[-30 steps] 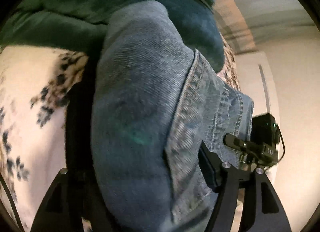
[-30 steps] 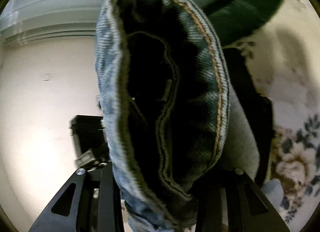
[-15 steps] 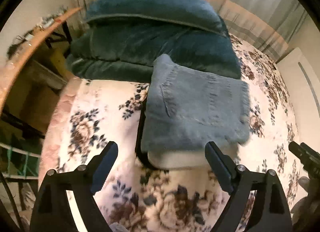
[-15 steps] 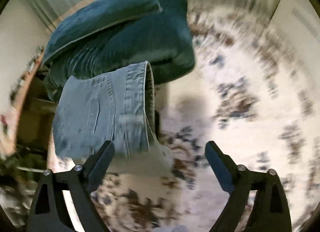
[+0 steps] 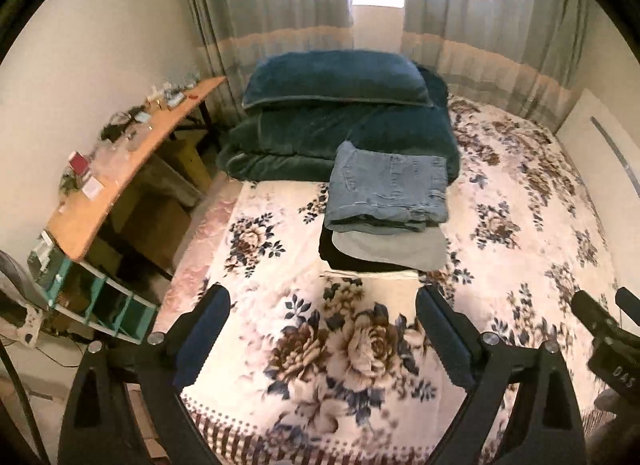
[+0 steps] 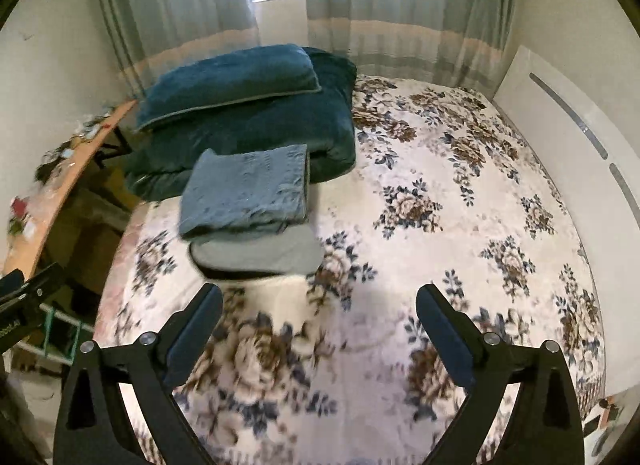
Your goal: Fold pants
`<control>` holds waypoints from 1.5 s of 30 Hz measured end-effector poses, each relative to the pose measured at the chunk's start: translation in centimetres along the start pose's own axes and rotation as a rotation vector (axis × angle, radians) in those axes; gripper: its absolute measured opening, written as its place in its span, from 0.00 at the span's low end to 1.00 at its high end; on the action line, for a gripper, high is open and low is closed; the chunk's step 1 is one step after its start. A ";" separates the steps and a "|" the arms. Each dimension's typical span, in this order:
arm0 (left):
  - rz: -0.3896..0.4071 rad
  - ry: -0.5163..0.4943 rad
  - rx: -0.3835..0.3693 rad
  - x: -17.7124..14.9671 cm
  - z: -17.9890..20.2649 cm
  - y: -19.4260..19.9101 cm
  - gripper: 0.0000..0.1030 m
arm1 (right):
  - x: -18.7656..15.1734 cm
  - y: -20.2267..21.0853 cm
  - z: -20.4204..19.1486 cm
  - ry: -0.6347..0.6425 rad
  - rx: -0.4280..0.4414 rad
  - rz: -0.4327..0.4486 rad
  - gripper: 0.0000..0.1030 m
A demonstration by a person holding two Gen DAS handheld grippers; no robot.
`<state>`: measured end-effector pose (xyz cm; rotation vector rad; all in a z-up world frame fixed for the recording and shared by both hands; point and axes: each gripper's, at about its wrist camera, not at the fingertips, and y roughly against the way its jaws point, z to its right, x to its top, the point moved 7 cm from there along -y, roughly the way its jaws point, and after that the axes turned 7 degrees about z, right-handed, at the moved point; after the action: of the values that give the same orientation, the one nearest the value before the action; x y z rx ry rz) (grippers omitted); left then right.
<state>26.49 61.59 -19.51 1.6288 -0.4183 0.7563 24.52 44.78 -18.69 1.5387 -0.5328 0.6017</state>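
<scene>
On the far left part of the floral bedspread (image 5: 520,201), the folded blue denim pants (image 5: 388,189) now top a stack of folded grey and black garments (image 5: 384,251), just in front of the dark teal bedding (image 5: 340,121). A second ago both grippers clamped them; now the left gripper (image 5: 322,317) and right gripper (image 6: 320,315) have pulled back, jaws wide and empty. The fold looks finished.

Left tongs (image 5: 322,307) spread wide and empty, right tongs (image 6: 320,303) likewise wide apart, holding nothing
</scene>
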 end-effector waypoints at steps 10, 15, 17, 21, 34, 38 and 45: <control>0.091 -0.012 -0.108 -1.6 -0.8 11.6 0.92 | -2.8 17.1 0.3 0.013 -0.050 0.114 0.97; 0.125 -0.086 -0.148 -2.1 -0.7 15.1 0.92 | -4.2 25.3 -0.8 0.026 -0.093 0.198 0.96; 0.131 -0.101 -0.142 -2.2 -0.8 15.9 0.92 | -4.5 27.8 -0.9 -0.001 -0.090 0.222 0.97; 0.118 -0.104 -0.152 -2.5 -0.7 16.6 0.92 | -4.6 30.6 -1.0 0.002 -0.105 0.235 0.96; 0.152 -0.026 -0.096 -1.6 -0.6 14.8 0.92 | -2.8 29.6 -0.6 0.042 -0.037 0.228 0.96; 0.161 -0.015 -0.076 -0.6 -0.6 13.2 0.98 | -1.3 27.7 -0.5 0.071 -0.052 0.243 0.97; 0.150 -0.009 -0.052 0.5 -0.6 11.0 0.98 | 0.2 23.4 -0.1 0.056 -0.058 0.214 0.99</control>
<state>19.57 60.05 -11.11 1.5655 -0.5667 0.8432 9.22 43.58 -1.02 1.4158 -0.6720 0.7845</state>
